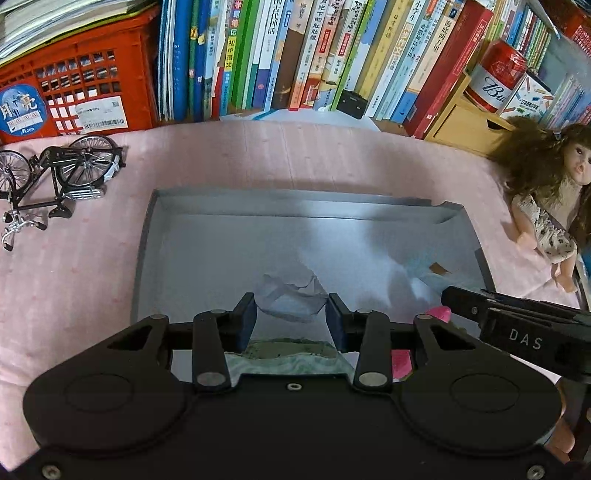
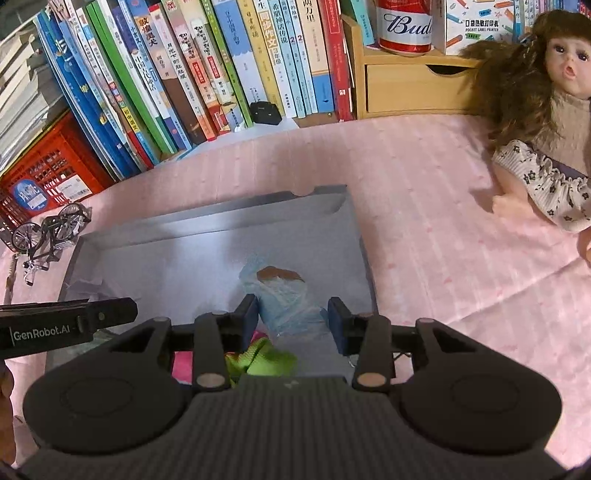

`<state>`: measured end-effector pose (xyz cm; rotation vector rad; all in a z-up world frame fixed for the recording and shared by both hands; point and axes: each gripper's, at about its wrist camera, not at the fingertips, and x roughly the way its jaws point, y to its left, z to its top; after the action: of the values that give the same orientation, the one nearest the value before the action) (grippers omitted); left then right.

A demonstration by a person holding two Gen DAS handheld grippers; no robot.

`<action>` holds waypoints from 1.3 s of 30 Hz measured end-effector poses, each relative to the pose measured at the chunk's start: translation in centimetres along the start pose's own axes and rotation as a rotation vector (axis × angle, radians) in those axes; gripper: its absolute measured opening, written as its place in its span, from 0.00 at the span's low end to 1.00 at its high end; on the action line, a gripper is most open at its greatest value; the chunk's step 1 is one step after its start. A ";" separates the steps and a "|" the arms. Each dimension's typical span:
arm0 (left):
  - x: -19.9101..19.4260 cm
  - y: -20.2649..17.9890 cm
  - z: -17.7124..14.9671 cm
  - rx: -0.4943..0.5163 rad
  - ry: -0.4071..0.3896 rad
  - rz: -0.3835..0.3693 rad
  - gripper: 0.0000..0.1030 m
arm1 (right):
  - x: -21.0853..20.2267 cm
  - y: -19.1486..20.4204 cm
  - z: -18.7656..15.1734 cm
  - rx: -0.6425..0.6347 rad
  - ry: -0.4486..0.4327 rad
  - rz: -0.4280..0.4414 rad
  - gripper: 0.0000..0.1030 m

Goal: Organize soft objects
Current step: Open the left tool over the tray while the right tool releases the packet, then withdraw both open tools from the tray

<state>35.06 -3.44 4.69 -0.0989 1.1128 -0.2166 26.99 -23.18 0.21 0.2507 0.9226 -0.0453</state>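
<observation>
A shallow grey box [image 1: 147, 240] lies open on a pink cloth [image 1: 92, 277], and everything here can be placed from it. Both grippers hang over its near edge, pointing steeply down into it.

The left gripper [image 1: 291, 317] has its blue pads parted, with a crumpled pale grey-blue piece of fabric [image 1: 291, 299] between them. From the left wrist view the cloth looks to span the gap, but I cannot tell whether the pads actually press on it. Just under that gripper, at the near rim of the box, sits a greenish-white soft bundle [image 1: 288, 354], and a bit of pink fabric [image 1: 400, 363] shows to its right.

The right gripper [image 2: 293, 319] is over the right half of the box, its jaws spread a little. A light blue crinkled soft item [image 2: 284, 295] with a brown patch lies on the box floor between and just beyond the pads; I cannot tell whether they touch it. Nearer than that, a bright green cloth [image 2: 266, 358] bunches up beside a pink piece [image 2: 183, 365].

Left of the box stands a small model bicycle [image 1: 59, 177]. Right of it a doll [image 2: 535, 122] with long brown hair lies on the cloth. Behind the box a row of books [image 1: 295, 55] stands upright, with a red crate [image 1: 74, 74] at the left end and a red can [image 2: 406, 26] on a small wooden drawer unit [image 2: 413, 88] at the right.
</observation>
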 end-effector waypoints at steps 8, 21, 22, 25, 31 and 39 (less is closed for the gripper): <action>-0.4 -0.5 -0.1 0.027 -0.032 0.006 0.68 | -0.1 0.0 -0.1 -0.007 -0.009 0.030 0.66; -4.3 -0.8 -1.2 0.050 -0.111 -0.018 0.76 | -3.3 -0.5 -0.6 -0.005 -0.079 0.092 0.75; -4.7 -0.8 -1.4 0.051 -0.119 -0.023 0.76 | -3.9 -0.6 -0.8 -0.010 -0.091 0.096 0.76; -6.1 -1.2 -2.3 0.068 -0.149 -0.040 0.76 | -5.3 -0.7 -1.2 -0.026 -0.126 0.104 0.77; -8.8 -2.4 -4.1 0.113 -0.201 -0.074 0.77 | -8.2 -0.5 -2.4 -0.062 -0.198 0.129 0.82; -12.3 -3.1 -7.0 0.156 -0.278 -0.120 0.80 | -11.9 -0.4 -5.0 -0.118 -0.297 0.146 0.85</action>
<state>23.17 -3.52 12.99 -0.0545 0.8109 -0.3850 15.85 -23.20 6.74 0.1947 0.6077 0.1045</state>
